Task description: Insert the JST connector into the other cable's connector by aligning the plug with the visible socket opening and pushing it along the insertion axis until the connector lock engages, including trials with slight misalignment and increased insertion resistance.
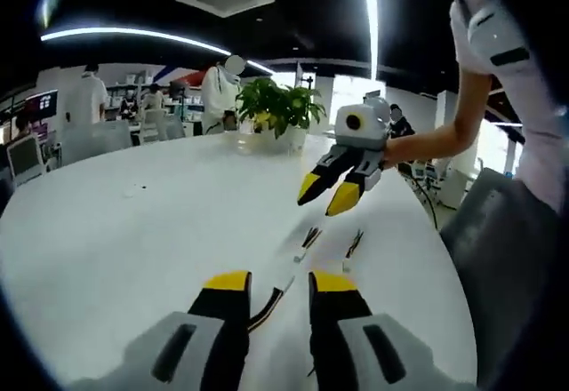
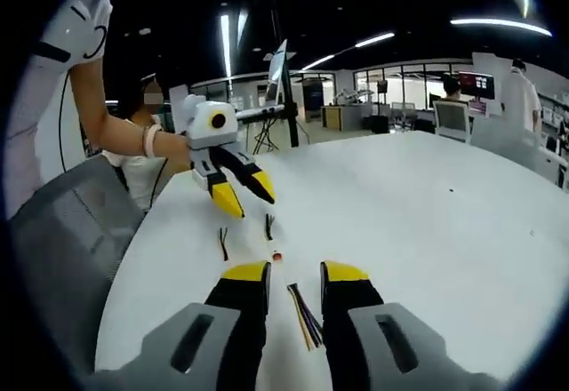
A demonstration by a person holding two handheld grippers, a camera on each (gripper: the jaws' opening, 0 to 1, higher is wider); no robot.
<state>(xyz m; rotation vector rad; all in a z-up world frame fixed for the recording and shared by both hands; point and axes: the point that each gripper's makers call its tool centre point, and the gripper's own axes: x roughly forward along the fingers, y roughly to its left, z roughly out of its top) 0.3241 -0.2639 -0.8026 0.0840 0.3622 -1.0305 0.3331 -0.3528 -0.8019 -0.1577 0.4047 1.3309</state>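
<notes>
In the left gripper view, the left claw (image 1: 277,286) is rising from the bottom edge with its yellow-tipped jaws standing apart and gripping nothing. A bundle of dark and yellow wires (image 1: 269,304) is lying on the white tabletop (image 1: 133,231) in the gap between the jaws, touching neither as far as the view shows. Just ahead of it a short cable (image 1: 308,239) is lying on the tabletop, and to its right a second short cable (image 1: 354,244), the two apart from each other. Above them the right claw (image 1: 325,192) is hovering over the tabletop, held by a hand (image 1: 402,148), its jaws slightly parted with nothing between them. A potted plant (image 1: 277,107) is standing at the tabletop's far edge.

In the right gripper view, the left claw (image 2: 245,191) is coming in from the left, held by a hand (image 2: 169,151), hanging above the tabletop (image 2: 427,204) with jaws a little apart and empty. Below it a short dark cable (image 2: 223,243) is lying near another short cable (image 2: 269,226), and a small red-tipped connector (image 2: 276,256) is sitting just beyond the near jaws. The right claw (image 2: 295,275) is standing open at the bottom, holding nothing, with a multicoloured wire bundle (image 2: 305,315) lying on the tabletop between its jaws. Whether any plug is mated to a socket is too small to tell.
</notes>
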